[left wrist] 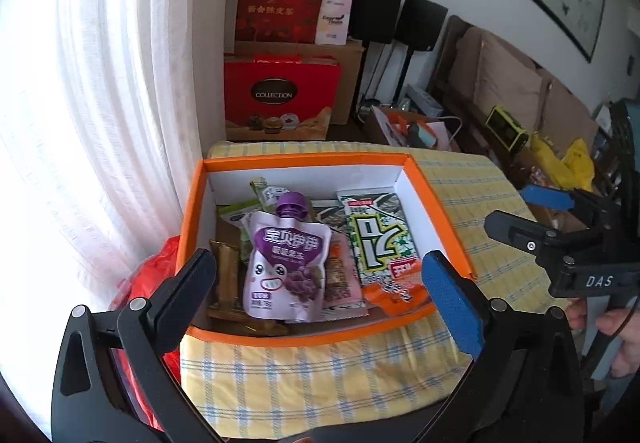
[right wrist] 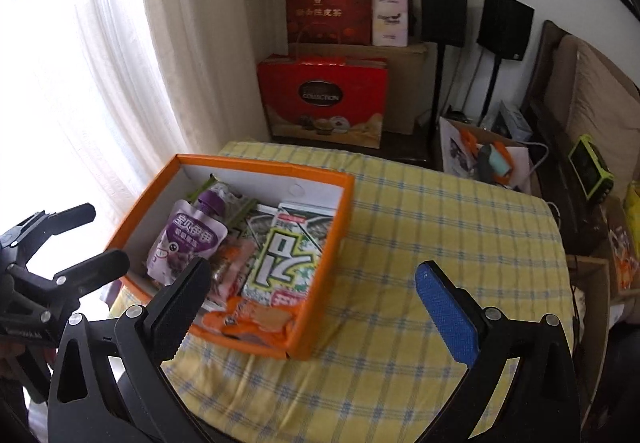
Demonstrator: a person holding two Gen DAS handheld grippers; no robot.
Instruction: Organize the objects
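An orange box with a white inside sits on the yellow checked tablecloth. It holds several snack packets: a purple grape pouch, a green and white packet, a brown bar and an orange wrapper. My left gripper hangs open over the near end of the box, nothing between its fingers. My right gripper is open too, empty, above the box's right corner and the cloth.
A white curtain hangs close on the left. Red gift boxes and cardboard stand behind the table. Two black speakers, a sofa and cluttered boxes line the right. A red bag lies left of the box.
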